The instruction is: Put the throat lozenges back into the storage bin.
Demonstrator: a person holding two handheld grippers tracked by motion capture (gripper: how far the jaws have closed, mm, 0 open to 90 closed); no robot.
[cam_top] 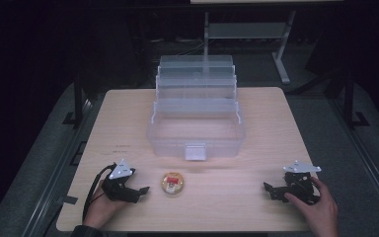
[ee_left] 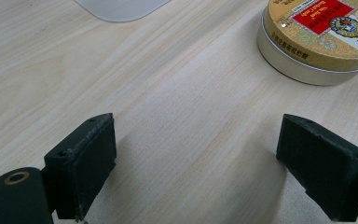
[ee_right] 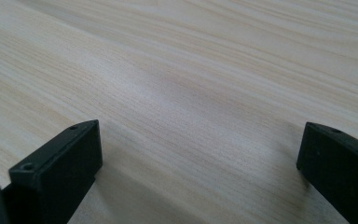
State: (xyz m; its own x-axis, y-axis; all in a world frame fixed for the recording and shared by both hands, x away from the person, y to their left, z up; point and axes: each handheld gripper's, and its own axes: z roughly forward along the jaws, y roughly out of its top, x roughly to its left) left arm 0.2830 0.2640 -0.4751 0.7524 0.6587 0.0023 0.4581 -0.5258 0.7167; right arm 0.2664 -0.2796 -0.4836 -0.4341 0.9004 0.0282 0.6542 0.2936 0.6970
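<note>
Resting on the table (cam_top: 256,123) — both grippers' fingers spread, left gripper (ee_left: 196,158) near the tin (ee_left: 321,37).

The left gripper (ee_left: 196,163) is holding its jaws wide apart over the wooden table (ee_left: 168,93). A round tin (ee_left: 319,39) is sitting just ahead, right of centre. At the top edge something translucent, perhaps a plastic container (ee_left: 121,8), is showing.

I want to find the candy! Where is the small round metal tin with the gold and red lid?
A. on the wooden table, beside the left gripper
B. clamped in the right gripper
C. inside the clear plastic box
A: the small round metal tin sits on the bare wooden table, just beyond the open left gripper, in front of the clear plastic box.
</note>
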